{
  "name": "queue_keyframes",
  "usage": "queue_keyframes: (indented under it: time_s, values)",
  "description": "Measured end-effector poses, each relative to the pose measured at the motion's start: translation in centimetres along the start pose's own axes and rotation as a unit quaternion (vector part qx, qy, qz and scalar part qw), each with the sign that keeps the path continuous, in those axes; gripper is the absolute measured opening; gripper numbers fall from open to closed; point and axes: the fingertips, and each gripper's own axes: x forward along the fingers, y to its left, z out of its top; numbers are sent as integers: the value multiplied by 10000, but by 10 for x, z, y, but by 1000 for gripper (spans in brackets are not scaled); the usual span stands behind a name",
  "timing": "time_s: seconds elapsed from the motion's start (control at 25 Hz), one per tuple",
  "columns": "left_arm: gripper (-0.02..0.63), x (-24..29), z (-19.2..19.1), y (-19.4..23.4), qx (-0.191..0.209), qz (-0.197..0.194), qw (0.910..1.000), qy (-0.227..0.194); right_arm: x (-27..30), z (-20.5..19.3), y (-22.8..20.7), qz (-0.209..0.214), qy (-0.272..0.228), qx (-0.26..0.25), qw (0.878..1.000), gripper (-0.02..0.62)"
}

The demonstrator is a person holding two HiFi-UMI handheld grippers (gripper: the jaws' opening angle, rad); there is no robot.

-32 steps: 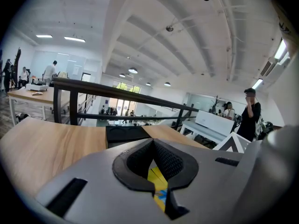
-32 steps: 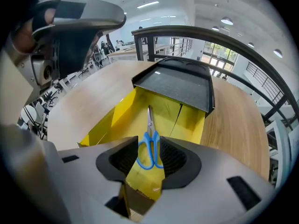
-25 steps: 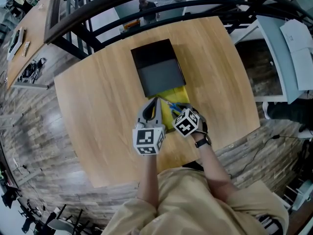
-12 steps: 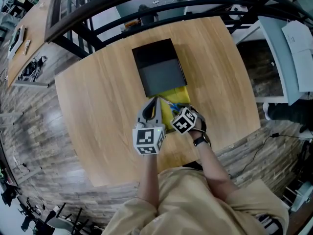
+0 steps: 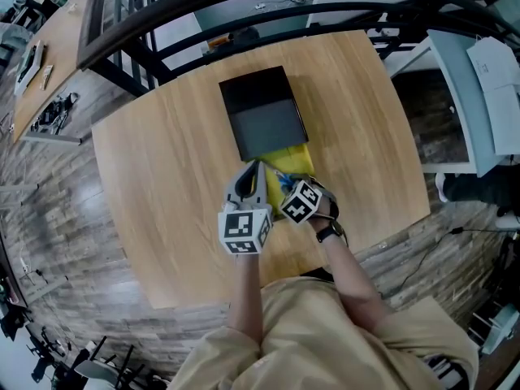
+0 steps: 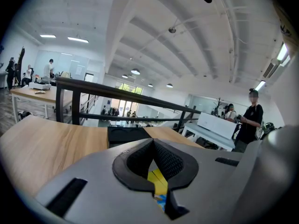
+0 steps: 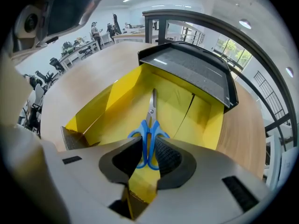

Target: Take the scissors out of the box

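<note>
I found blue-handled steel scissors (image 7: 149, 125) in the yellow cardboard box (image 7: 180, 99), blades toward its black lid (image 7: 191, 66). The right gripper (image 7: 148, 155), just closing, clasped their handles. The left gripper (image 6: 153, 146) was clenched.

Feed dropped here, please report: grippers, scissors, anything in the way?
Left gripper shut, beside yellow box. Right gripper just closed on scissors handles, inside box. Black lid covers far end only, path clear.

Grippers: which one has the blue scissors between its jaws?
The right gripper: its jaws have just been closing and pinch the scissors by their blue handles inside the yellow box. The left gripper has its jaws together, no scissors between them.
</note>
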Motion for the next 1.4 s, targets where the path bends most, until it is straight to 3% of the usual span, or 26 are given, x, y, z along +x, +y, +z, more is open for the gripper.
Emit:
queue_keyframes:
  time_s: [0.52,0.84,1.4]
  values:
    - [9,-29,14,-1,204,223,9995,-112,-27,-3,6,86,-508,383,9979,83]
    - [9,-50,28,-22,543,235,9980,-242,-58,6,6,-155,-840,364,9957,83]
    - [9,-88,54,-61,920,222,9939,-573,-139,25,1,-702,-1753,394,9812,83]
